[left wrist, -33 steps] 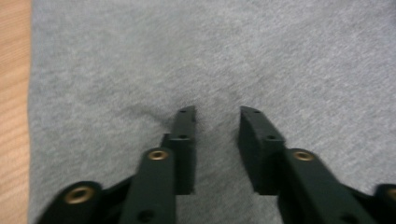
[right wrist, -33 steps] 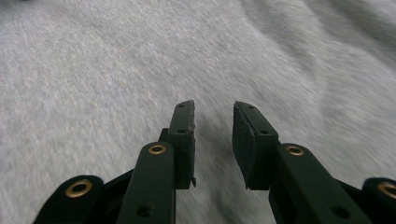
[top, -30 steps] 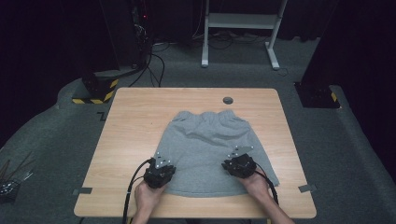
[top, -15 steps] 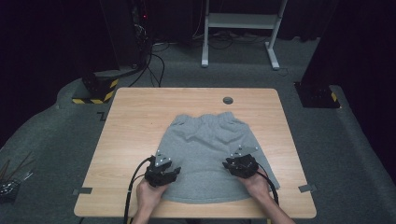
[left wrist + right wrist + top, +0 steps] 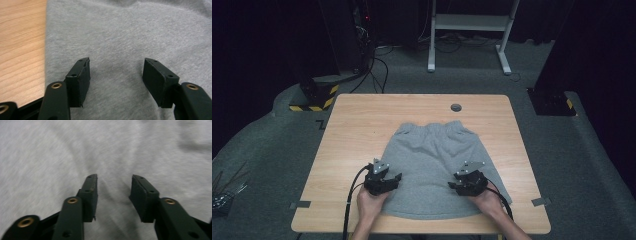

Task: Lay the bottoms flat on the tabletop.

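On the light wooden bench [image 5: 362,130], a pair of grey soft-fabric shorts [image 5: 434,155] lies spread flat at the centre, waistband toward the far edge and hem toward the near edge. The garment's left edge shows in the left gripper view, with bare bench wood beyond it.

Left claw [image 5: 388,178]: positioned over the near-left portion of the shorts, close to the garment's left edge, held by the person's left hand [image 5: 371,204]. In the left gripper view the left claw [image 5: 116,72] has its jaws spread wide, with grey fabric lying between them and nothing pinched. A black cable [image 5: 349,200] trails from it toward the near edge of the bench.

Right claw [image 5: 466,182]: positioned over the near-right portion of the shorts, held by the person's right hand [image 5: 488,201]. In the right gripper view the right claw [image 5: 114,188] has its jaws spread apart above the fabric, gripping nothing. That view is slightly blurred.

The two claws sit well apart, roughly level with one another. A small dark round grommet [image 5: 456,107] is set in the bench near the far edge, beyond the waistband.
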